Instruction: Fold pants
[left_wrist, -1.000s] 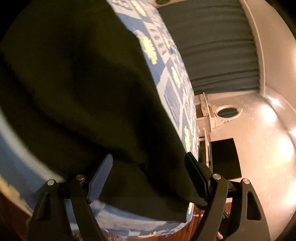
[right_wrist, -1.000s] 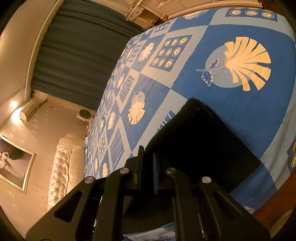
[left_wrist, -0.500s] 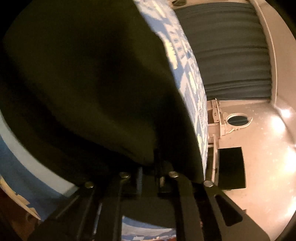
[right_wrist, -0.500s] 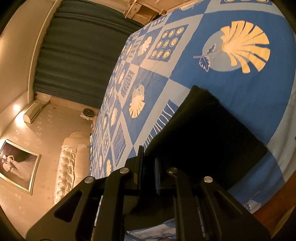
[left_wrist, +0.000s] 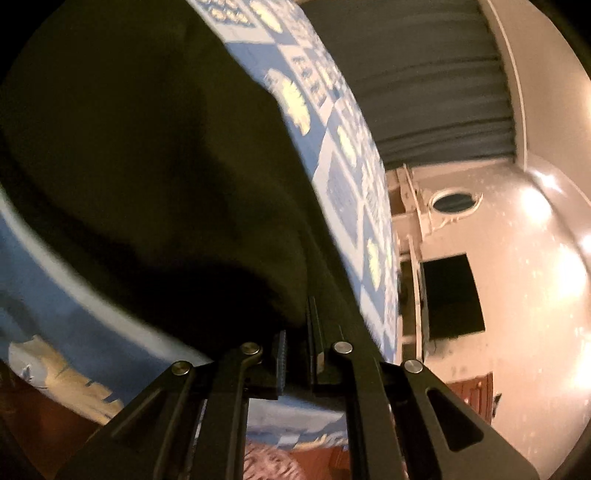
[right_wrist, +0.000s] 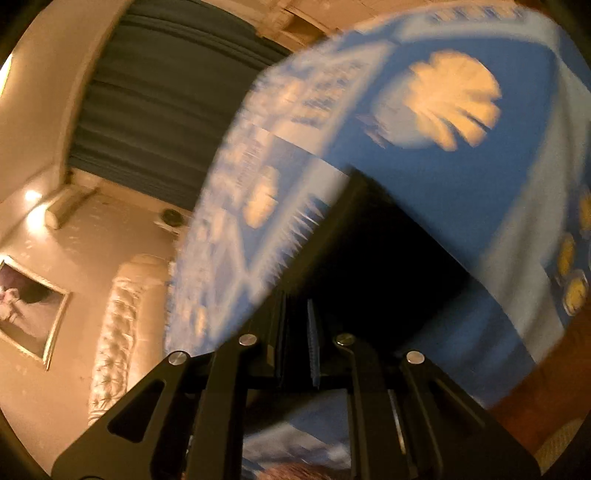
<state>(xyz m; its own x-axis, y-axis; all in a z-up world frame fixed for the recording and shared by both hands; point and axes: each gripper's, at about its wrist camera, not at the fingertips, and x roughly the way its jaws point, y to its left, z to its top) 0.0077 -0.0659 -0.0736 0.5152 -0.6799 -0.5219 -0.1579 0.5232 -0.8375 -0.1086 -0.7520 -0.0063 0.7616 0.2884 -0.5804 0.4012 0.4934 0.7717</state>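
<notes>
We have the left tool (left_wrist: 295, 343) pinched shut on the near edge of the dark pants (left_wrist: 147, 147), cloth bunched between its fingers. The right tool (right_wrist: 295, 332) is clamped narrow on another edge of the same pants (right_wrist: 388, 266). The pants lie on the bed, over the blue patterned bedspread (right_wrist: 461, 166), near its front edge; part of the cloth is raised off the cover at the left grip. The right wrist view is blurred, so fine detail of the grip there is hard to read.

Step in hand, as we judge it: carry both gripped edges over to make a fold. To do it well we keep both tools level and moving together, hold the edge taut between them, lay it down square on the opposite edge, and release only once the cloth rests flat.

No containers in view, nothing to report there.
</notes>
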